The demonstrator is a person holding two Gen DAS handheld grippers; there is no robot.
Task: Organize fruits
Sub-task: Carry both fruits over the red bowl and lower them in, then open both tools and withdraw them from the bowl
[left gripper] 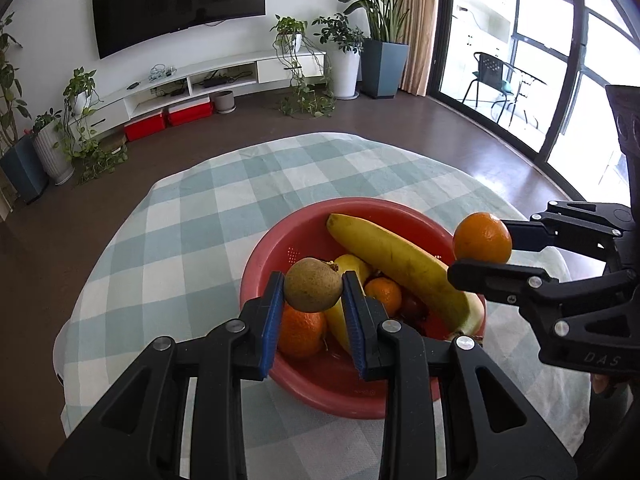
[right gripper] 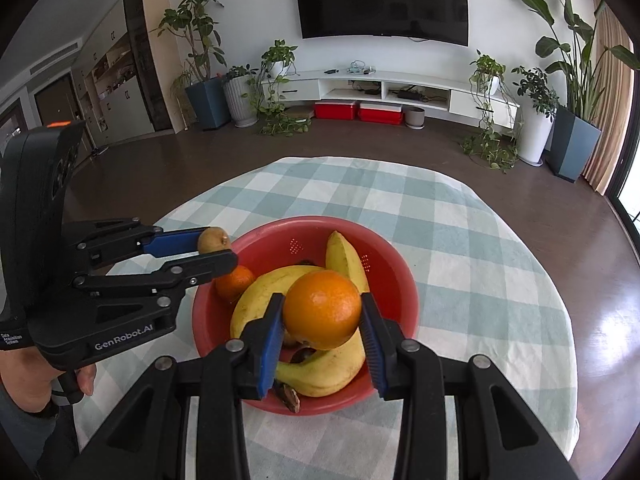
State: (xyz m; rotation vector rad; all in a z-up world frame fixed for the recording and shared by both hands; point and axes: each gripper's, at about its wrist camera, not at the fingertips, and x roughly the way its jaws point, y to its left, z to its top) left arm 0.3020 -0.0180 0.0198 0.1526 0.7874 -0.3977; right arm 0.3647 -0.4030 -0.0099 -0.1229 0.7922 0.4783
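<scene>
While your left gripper (left gripper: 313, 290) hangs over the near left part of the red bowl (left gripper: 264, 256), its jaws are clamped on a brown kiwi (left gripper: 313, 285), one blue pad pressed to each side. The kiwi is held clear of the fruit below it. Directly under it in the bowl lies an orange (left gripper: 300, 332), with a smaller orange (left gripper: 383, 295) just to the right. A long banana (left gripper: 404, 266) runs diagonally across the bowl, and a second banana (left gripper: 352, 266) shows partly behind the kiwi. The bowl stands on a table covered by a green and white checked cloth (left gripper: 192, 220).

Your right gripper (right gripper: 322, 310) is also closed on fruit: its jaws hold a large orange (right gripper: 322, 310) between the blue pads, lifted above the bananas (right gripper: 256, 300) in the bowl. From the left wrist view this orange sits beyond the bowl's right rim, apart from the kiwi. Your left hand (right gripper: 36, 376) is visible at the handle in the right wrist view.
</scene>
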